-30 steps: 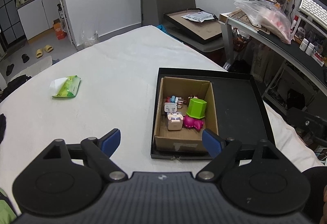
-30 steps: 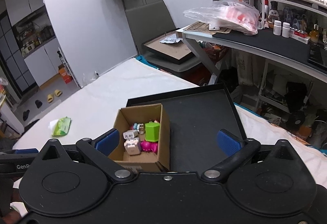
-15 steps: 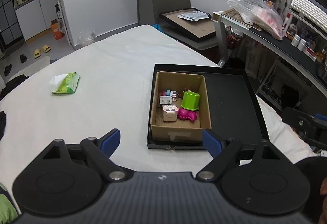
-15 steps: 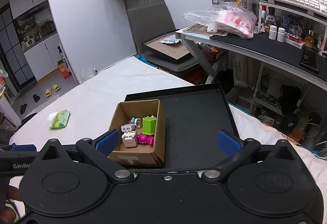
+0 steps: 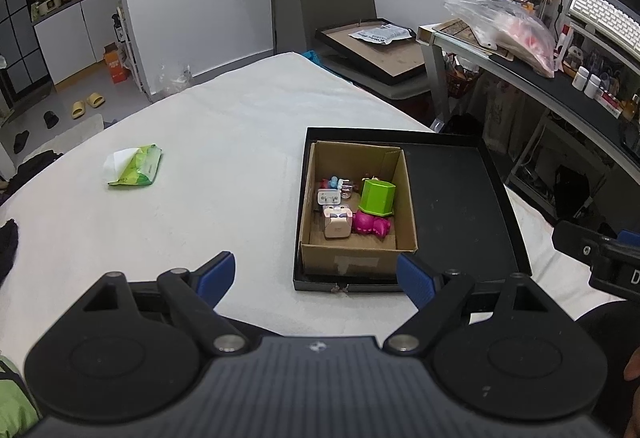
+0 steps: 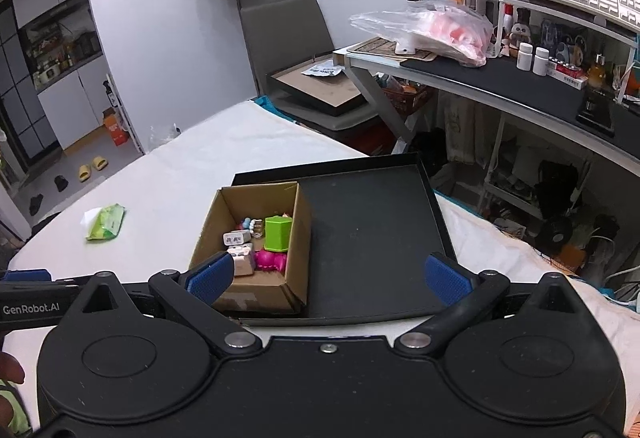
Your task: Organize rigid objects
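— The room is a small one: a white cloth-covered table [image 5: 224,142] in the middle, a crowded desk on the right, a grey door behind. What do you see nearest to you?

— Nearest, the left gripper [image 5: 316,274] and the right gripper [image 6: 326,276], both held back from the table edge. On each the blue pads stand wide apart and nothing is between them.

— And the things to organize?

— A little further, the brown open cardboard box [image 5: 356,262] sits in the left part of a shallow black tray [image 5: 460,206]. Inside lie a lime-green plastic cup [image 5: 377,197], a magenta toy figure [image 5: 372,225], a pale pink cube [image 5: 337,225] and a white charger plug [image 5: 329,196]. The box's long axis points away from the grippers, toward the far wall.

— Which step is this?

— I cannot settle it. It fits the objects already collected in the box, or waiting to be laid out on the bare tray. Beyond, a green tissue pack [image 5: 138,170] lies alone on the cloth.
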`<state>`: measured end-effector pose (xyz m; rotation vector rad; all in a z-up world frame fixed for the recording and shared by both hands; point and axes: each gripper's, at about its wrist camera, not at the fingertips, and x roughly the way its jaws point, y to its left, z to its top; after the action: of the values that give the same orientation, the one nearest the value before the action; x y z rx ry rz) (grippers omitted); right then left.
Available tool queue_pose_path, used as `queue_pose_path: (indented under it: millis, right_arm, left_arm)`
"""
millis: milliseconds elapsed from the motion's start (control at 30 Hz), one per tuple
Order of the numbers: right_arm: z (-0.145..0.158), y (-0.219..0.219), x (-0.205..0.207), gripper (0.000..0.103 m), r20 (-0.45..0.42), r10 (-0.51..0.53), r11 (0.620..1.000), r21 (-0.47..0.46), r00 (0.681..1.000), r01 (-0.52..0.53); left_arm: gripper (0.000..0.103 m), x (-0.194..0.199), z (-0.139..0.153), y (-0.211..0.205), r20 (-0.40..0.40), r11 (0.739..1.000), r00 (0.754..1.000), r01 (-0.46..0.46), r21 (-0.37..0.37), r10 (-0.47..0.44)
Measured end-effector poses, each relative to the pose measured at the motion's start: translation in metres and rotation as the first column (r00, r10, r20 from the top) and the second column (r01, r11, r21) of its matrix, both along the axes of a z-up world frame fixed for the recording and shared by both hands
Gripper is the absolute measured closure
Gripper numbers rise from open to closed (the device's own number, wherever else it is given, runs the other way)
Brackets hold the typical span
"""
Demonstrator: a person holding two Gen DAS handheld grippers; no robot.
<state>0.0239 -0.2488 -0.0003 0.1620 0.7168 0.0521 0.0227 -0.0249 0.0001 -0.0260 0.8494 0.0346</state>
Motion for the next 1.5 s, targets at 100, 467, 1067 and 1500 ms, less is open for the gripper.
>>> queue_pose_path:
  millis: [100, 467, 1067, 1500]
  right_arm:
    - [-0.0009, 0.0003, -0.0001, 0.000, -0.002, 0.003, 1.000, -0.006, 1.000, -0.003]
    - [0.0007, 0.0072, -0.0013, 0.000, -0.003, 0.027, 0.999, -0.034, 1.000, -0.027]
    - [0.0044, 0.0051, -0.0040, 0.000, 0.005, 0.043, 0.999, -0.014, 0.999, -0.043]
    - [0.0053, 0.0084, -0.0025, 0.000, 0.002, 0.016, 0.998, -0.056, 1.000, -0.016]
  left_arm:
    - [0.016, 0.0004, -0.0018, 0.0000, -0.006, 1.000, 1.000, 0.005, 0.002, -0.005]
    - [0.016, -0.0010, -0.0038, 0.0015, -0.012, 1.000, 1.000, -0.001, 0.011, 0.001]
    - [0.016, -0.0023, -0.0005, -0.0023, -0.008, 1.000, 1.000, 0.015, 0.017, -0.015]
    - [0.016, -0.0031, 0.0027, -0.0009, -0.007, 1.000, 1.000, 0.013, 0.011, -0.012]
